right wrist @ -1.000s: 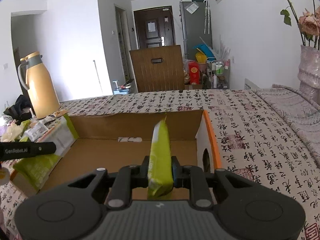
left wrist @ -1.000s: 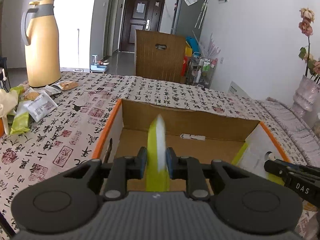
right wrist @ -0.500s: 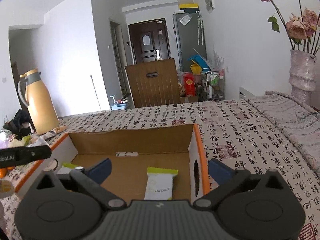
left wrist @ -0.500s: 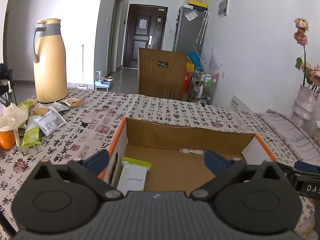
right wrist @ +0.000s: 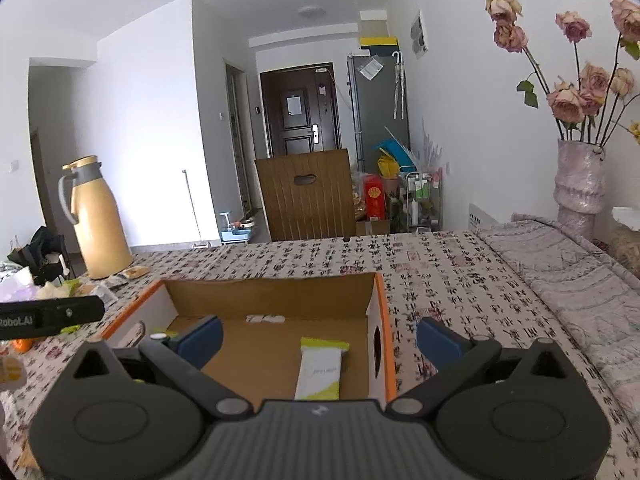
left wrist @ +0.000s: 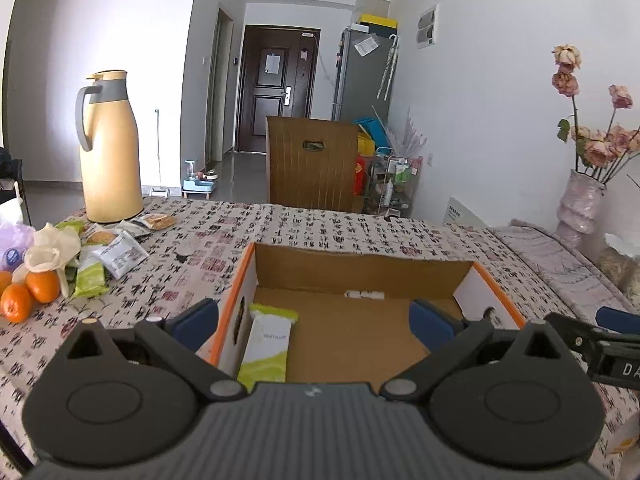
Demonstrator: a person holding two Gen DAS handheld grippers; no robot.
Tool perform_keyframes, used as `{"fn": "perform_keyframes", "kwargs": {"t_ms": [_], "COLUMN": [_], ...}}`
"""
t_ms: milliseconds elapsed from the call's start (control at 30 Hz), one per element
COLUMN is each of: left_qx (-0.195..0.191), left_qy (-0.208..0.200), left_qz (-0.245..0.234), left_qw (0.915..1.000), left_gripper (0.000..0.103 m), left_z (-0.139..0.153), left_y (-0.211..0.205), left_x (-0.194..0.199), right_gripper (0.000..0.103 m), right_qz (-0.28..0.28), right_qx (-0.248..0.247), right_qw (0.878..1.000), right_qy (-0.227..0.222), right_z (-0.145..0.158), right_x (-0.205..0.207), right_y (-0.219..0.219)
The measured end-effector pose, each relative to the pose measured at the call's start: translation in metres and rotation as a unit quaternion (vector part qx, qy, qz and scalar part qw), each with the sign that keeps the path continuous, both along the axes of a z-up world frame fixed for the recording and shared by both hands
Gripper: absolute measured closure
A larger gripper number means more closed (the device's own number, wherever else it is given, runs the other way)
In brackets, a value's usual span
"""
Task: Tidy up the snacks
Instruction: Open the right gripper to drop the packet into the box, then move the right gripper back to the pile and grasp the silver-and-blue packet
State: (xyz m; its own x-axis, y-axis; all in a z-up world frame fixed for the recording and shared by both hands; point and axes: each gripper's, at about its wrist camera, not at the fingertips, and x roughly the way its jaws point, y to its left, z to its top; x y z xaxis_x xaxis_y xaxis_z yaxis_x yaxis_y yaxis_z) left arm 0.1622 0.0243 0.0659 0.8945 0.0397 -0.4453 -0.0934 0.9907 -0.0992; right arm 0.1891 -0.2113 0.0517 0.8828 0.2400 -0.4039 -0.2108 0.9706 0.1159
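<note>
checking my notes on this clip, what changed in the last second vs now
Both grippers let go: the left gripper and right gripper each held a green snack packet upright a second ago. Now both stand open, and the packets lie flat in the cardboard box, one by its left wall, one by its right. Both grippers pulled back. Box, thermos and loose snacks stayed put.

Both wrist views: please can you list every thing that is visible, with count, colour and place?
Cardboard box: one, brown, orange rim, table centre.
Snack packets in the box: two, green-white; one by left wall, one by right wall.
Loose snack packets: several, table's left.
Oranges: at least two, left edge.
Thermos jug: one, yellow, far left.
Vase with roses: one, pink, right.
Chair: one, brown, behind table.
Left gripper: open, empty.
Right gripper: open, empty.
</note>
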Motion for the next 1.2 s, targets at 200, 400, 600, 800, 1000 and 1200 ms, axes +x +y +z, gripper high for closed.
{"fn": "perform_keyframes", "kwargs": {"t_ms": [200,400,600,800,1000,1200], "left_qx": [-0.006,-0.001,0.012,0.015,0.018,0.016], "left_qy": [0.005,0.006,0.002,0.011,0.019,0.025], "left_qz": [-0.001,-0.007,-0.019,-0.028,-0.02,-0.015], "left_qw": [1.0,1.0,0.9997,0.9994,0.9994,0.9994], "left_gripper": [0.0,0.0,0.0,0.0,0.0,0.0], "left_z": [-0.009,-0.018,-0.028,-0.041,-0.047,-0.048], "left_y": [0.006,0.003,-0.004,-0.007,-0.003,-0.001], "left_x": [-0.031,-0.061,-0.091,-0.112,-0.126,-0.138], "right_gripper": [0.0,0.0,0.0,0.0,0.0,0.0], "right_qz": [0.003,0.002,-0.002,0.004,0.016,0.029], "right_qx": [-0.013,-0.024,-0.027,-0.028,-0.039,-0.065], "right_qw": [1.0,1.0,0.999,0.999,0.997,0.993], "right_qy": [0.007,0.015,0.024,0.037,0.058,0.089], "right_z": [-0.011,-0.021,-0.031,-0.042,-0.056,-0.072], "right_x": [-0.043,-0.076,-0.102,-0.124,-0.144,-0.151], "right_y": [-0.002,-0.008,-0.016,-0.02,-0.019,-0.017]}}
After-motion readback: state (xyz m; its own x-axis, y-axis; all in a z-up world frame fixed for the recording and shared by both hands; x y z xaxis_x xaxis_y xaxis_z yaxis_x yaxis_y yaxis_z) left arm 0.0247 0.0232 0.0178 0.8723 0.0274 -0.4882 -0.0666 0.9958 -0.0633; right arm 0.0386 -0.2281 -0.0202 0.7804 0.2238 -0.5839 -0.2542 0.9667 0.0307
